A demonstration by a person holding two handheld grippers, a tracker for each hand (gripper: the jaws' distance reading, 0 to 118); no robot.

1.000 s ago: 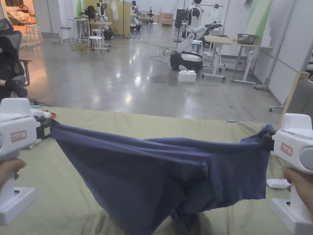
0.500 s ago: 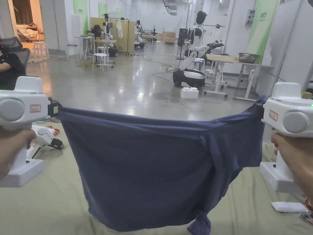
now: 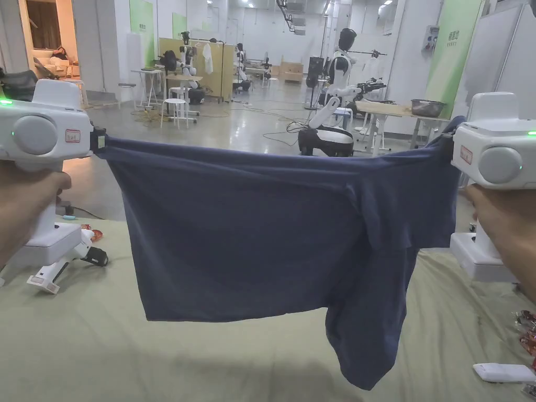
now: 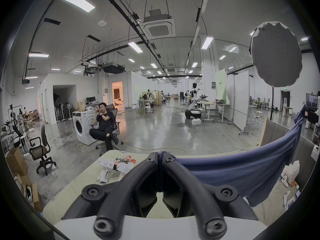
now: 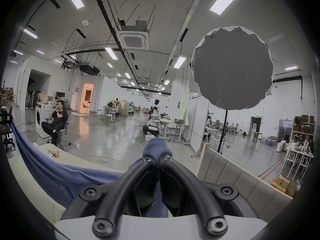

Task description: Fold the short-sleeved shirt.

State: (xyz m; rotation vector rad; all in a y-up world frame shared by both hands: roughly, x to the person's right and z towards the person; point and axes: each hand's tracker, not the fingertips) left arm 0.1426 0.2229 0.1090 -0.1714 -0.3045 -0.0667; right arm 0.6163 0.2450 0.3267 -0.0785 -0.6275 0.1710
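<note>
1. Shirt (image 3: 246,235) hangs stretched in the air above the green worktop (image 3: 78,335).
2. Left hand-held gripper (image 4: 160,157) and right hand-held gripper (image 5: 156,157) each clamp a top corner.
3. Soft, light, limp fabric; one side droops lower. Keep hold at corners.

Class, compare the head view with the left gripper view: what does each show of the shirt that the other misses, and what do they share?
Head view: the shirt's whole hanging lower edge, lowest at the right, plus the left hand and right hand. Left gripper view: the left gripper's jaws pressed shut on a shirt corner, and a seated person by a washing machine. Shared: the shirt stretched between the left gripper and right gripper above the table.
</note>
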